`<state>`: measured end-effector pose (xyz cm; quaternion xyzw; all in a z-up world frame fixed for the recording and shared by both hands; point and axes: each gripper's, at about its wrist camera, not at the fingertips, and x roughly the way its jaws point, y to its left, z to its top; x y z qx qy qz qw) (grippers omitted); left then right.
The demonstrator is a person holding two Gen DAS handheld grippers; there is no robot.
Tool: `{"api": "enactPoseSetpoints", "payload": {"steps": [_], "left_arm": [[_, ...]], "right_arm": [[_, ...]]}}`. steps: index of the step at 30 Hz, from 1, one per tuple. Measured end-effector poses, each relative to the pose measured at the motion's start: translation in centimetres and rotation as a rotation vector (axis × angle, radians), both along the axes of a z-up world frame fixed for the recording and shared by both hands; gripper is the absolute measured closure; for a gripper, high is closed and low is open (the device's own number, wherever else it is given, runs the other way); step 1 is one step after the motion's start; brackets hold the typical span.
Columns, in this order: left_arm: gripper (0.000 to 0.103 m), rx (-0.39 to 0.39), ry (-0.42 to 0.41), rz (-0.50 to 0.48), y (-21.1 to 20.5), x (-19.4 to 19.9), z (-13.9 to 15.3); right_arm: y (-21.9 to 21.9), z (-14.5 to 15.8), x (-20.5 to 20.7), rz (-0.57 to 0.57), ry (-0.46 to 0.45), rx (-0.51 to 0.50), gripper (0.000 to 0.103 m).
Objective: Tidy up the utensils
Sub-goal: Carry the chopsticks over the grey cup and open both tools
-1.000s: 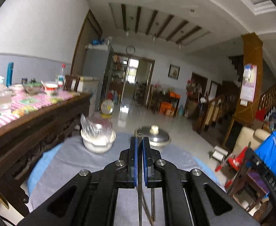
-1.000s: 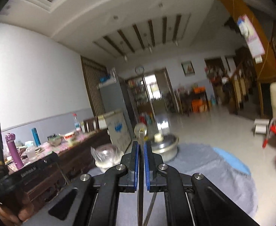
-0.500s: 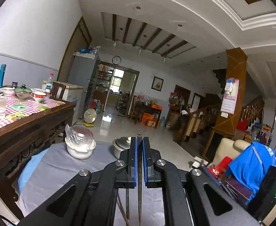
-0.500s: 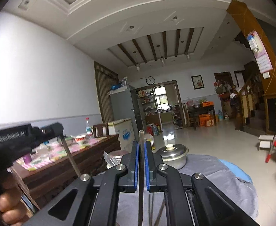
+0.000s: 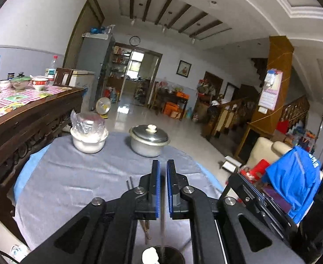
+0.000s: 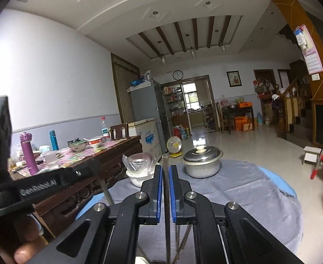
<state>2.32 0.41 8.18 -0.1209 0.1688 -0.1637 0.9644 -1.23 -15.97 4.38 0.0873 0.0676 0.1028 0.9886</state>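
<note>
My left gripper [image 5: 163, 167] has its blue pads slightly apart; a blurred thin metal utensil [image 5: 162, 231] drops below them into a dark round holder [image 5: 170, 255] at the bottom edge, beside a white-tipped utensil [image 5: 149, 254]. Chopsticks [image 5: 144, 228] lie on the grey cloth under the gripper. My right gripper [image 6: 165, 169] is shut on a thin metal utensil [image 6: 166, 198] that stands upright between the pads. The left gripper body [image 6: 40, 184] shows in the right wrist view at the left.
A lidded metal pot [image 5: 149, 140] and a white bowl covered with plastic [image 5: 88, 135] stand at the far side of the round table [image 5: 73, 182]. A dark wooden table [image 5: 29, 110] with dishes stands to the left. A chair with blue cloth [image 5: 293, 180] is at the right.
The left gripper's pads have parted and the metal utensil it held is falling into the holder. The left view has tilted down. The right gripper still holds its utensil.
</note>
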Motion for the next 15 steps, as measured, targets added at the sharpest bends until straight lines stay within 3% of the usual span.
{"api": "enactPoseSetpoints", "payload": {"steps": [7, 12, 15], "left_arm": [[0.086, 0.001, -0.090, 0.102, 3.1, -1.8, 1.7], [0.086, 0.007, -0.019, 0.182, 5.8, -0.9, -0.3], [0.086, -0.009, 0.076, 0.216, 7.3, 0.0, -2.3]], "right_arm": [[-1.8, 1.4, -1.3, -0.048, -0.055, 0.032, 0.095], [-4.1, 0.9, -1.0, -0.108, -0.017, 0.062, 0.095], [-5.9, 0.6, -1.1, -0.141, 0.006, 0.103, 0.095]]}}
